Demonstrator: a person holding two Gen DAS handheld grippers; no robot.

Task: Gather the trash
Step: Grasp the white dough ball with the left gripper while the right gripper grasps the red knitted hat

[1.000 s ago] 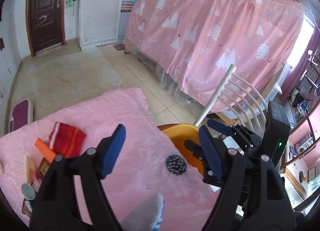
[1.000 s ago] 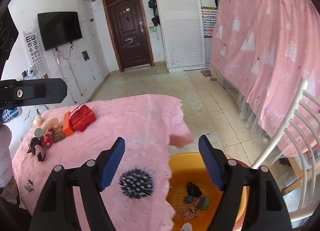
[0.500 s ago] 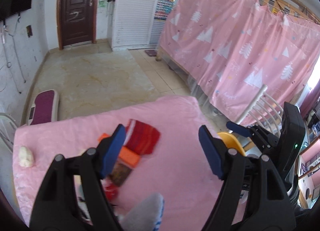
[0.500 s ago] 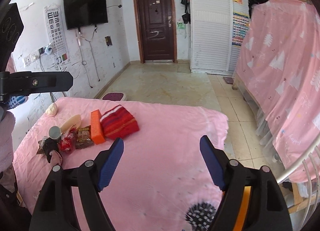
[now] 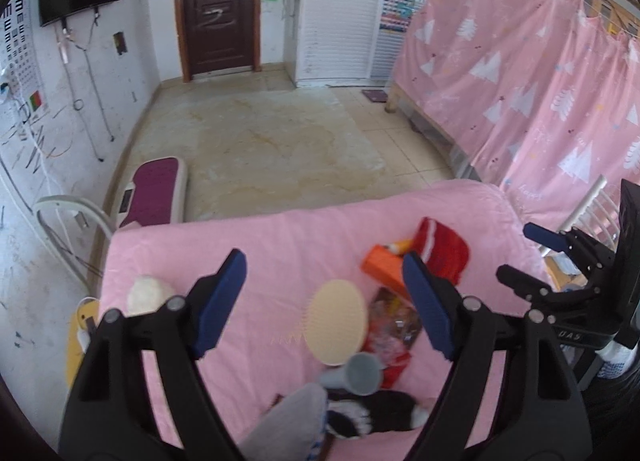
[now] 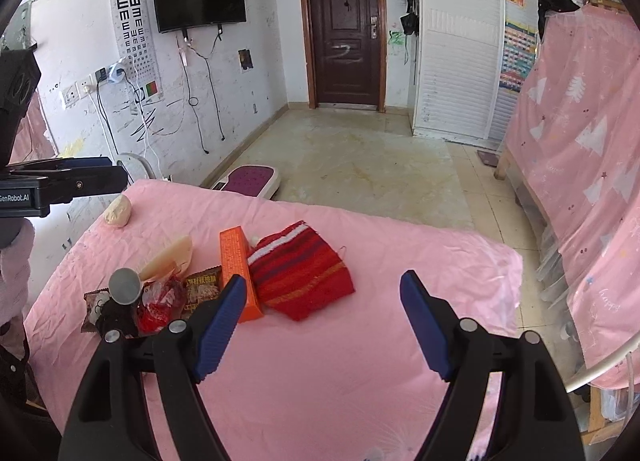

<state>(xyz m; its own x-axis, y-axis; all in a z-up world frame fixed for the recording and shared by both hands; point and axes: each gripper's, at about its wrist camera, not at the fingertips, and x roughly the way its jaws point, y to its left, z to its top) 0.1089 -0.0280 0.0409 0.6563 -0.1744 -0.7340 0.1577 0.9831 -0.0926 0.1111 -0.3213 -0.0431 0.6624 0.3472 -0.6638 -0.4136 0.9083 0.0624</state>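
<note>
On the pink-covered table (image 6: 360, 361) lies a heap: an orange box (image 6: 239, 265), a red knitted cloth (image 6: 304, 273), snack wrappers (image 6: 202, 287), a red crumpled wrapper (image 6: 158, 305), a beige oval brush (image 5: 336, 321), a grey cup (image 5: 362, 373) and a black-and-white furry item (image 5: 376, 409). A pale crumpled lump (image 6: 117, 212) lies apart at the far left corner. My left gripper (image 5: 324, 301) is open and empty above the heap. My right gripper (image 6: 322, 325) is open and empty, just right of the heap; it also shows in the left wrist view (image 5: 560, 261).
A pink curtain (image 6: 580, 141) hangs to the right. A white chair (image 5: 592, 201) stands at the table's right end. A purple floor scale (image 6: 250, 181) lies beyond the table. A white frame (image 5: 68, 229) stands at the table's left. The left gripper body (image 6: 48, 185) shows at left.
Both grippers have swung left across the table, away from the orange basin and spiky ball, which have left view. The heap of items now lies under the left gripper.
</note>
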